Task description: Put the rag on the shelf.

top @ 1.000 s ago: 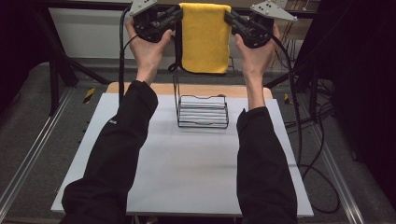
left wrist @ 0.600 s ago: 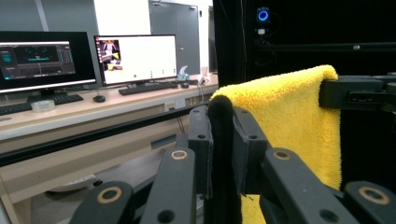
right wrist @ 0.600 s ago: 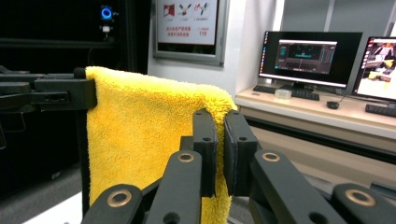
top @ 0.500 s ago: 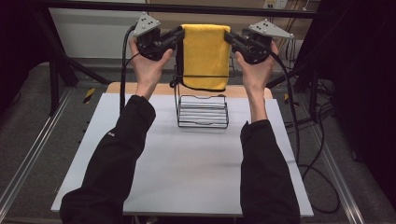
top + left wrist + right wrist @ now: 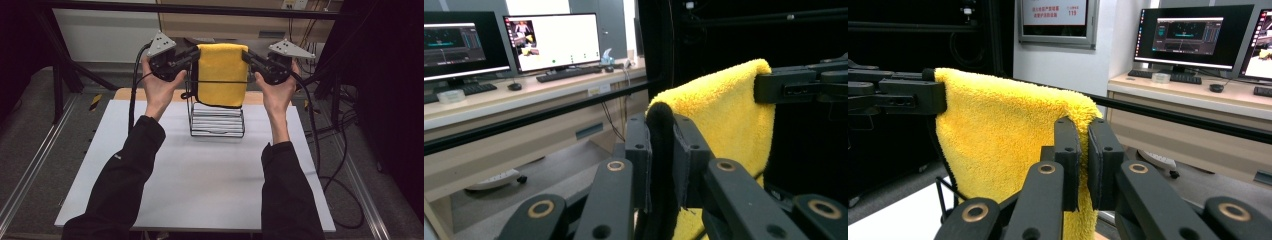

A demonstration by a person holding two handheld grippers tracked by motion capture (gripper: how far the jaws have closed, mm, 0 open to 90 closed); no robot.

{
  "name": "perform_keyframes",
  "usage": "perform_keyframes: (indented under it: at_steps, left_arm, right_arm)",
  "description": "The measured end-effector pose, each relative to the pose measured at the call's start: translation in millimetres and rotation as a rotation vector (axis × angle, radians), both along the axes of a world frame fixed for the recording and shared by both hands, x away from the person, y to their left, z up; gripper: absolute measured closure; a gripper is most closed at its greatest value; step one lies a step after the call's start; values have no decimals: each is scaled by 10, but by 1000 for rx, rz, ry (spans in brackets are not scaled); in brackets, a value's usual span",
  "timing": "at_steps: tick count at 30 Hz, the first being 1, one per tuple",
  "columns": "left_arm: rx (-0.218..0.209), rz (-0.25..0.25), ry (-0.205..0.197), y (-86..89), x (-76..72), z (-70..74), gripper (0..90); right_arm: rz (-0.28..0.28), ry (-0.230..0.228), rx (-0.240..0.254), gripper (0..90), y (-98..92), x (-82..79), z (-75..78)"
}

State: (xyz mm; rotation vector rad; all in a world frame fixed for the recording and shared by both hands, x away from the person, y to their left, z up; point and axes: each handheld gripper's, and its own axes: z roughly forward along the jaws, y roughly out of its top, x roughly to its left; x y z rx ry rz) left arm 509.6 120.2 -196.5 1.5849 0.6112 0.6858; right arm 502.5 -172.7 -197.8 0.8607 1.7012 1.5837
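A folded yellow towel (image 5: 222, 75) hangs above a wire rack (image 5: 217, 117) near the worktop's (image 5: 200, 175) far edge. The left claw (image 5: 192, 55) and right claw (image 5: 248, 56) each pinch a top corner. Soft, light and floppy, it would likely sag if held anywhere but those corners.

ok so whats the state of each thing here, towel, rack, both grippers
yellow towel: folded over, hanging stretched between both grippers, lifted off the table, lower edge in front of the rack's top
left gripper: shut on the towel's top left corner
right gripper: shut on the towel's top right corner
wire rack: upright on the white table, nothing hung on it yet
monitors: switched on
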Motion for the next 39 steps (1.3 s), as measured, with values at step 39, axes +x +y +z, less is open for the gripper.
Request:
perform_keyframes:
  at_steps: [39]
  left_arm:
    - [96,-71,96,28,-431,-397,772]
  right_arm:
    - [70,76,-65,841,-68,-415,-379]
